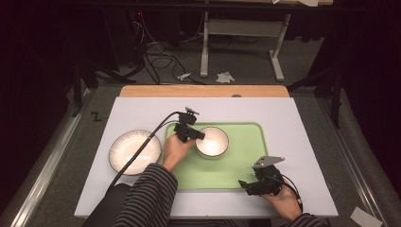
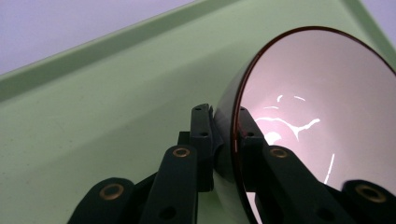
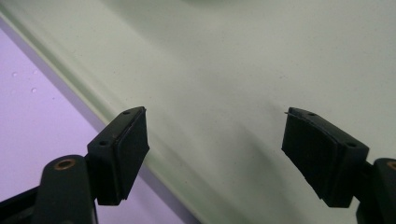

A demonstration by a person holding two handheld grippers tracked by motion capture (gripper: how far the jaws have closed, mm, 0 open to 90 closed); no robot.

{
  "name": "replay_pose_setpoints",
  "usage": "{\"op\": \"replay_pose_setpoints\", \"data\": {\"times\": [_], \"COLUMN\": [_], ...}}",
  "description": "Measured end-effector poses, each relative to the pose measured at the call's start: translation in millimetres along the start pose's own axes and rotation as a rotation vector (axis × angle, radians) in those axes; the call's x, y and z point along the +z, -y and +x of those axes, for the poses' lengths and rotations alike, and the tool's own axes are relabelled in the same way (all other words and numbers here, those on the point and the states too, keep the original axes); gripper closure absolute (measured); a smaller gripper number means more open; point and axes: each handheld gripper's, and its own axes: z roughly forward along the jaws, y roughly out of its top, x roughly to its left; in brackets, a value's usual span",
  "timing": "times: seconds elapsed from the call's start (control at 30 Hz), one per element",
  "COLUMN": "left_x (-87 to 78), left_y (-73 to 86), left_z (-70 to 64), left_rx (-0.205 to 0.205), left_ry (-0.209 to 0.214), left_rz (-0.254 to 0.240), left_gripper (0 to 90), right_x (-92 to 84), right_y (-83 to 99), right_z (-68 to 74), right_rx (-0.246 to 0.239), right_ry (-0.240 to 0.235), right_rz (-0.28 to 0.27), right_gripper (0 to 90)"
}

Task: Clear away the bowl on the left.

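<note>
1. The left hand-held gripper [image 1: 199, 135] is pinched shut on the left rim of the bowl [image 1: 213, 142], one jaw inside and one outside.
2. The bowl sits on the green tray [image 1: 246, 161], to the right of that gripper.
3. The right hand-held gripper [image 1: 242, 183] hangs wide open over the tray's near edge, well apart from the bowl and holding nothing.
4. A plate [image 1: 134, 151] lies on the desk [image 1: 142, 109], left of the tray.

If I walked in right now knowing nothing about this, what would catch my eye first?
Probably the pale green tray in the middle of the white table, with a small white bowl on it. The left gripper pinches that bowl's rim, one jaw inside and one outside. A larger ribbed bowl sits left of the tray, and the right gripper hovers open over the tray's near edge.
</note>
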Motion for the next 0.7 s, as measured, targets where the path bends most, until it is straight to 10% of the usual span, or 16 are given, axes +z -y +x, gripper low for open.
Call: {"op": "replay_pose_setpoints", "data": {"times": [0.27,0.7], "left_x": [0.5,-23.8], "left_y": [0.2,2.9], "left_z": [1.6,-3.6], "left_rx": [-0.013,0.061], "left_ry": [0.023,-0.004], "left_rz": [-0.010,-0.041], "left_gripper": [80.6,49.4], "right_x": [0.7,0.0], "right_y": [0.2,0.7], "right_z": [0.2,0.2], "right_rx": [0.002,-0.002], "right_ry": [-0.005,-0.002], "right_rz": [0.005,0.005], "right_gripper": [24.0,24.1]}}
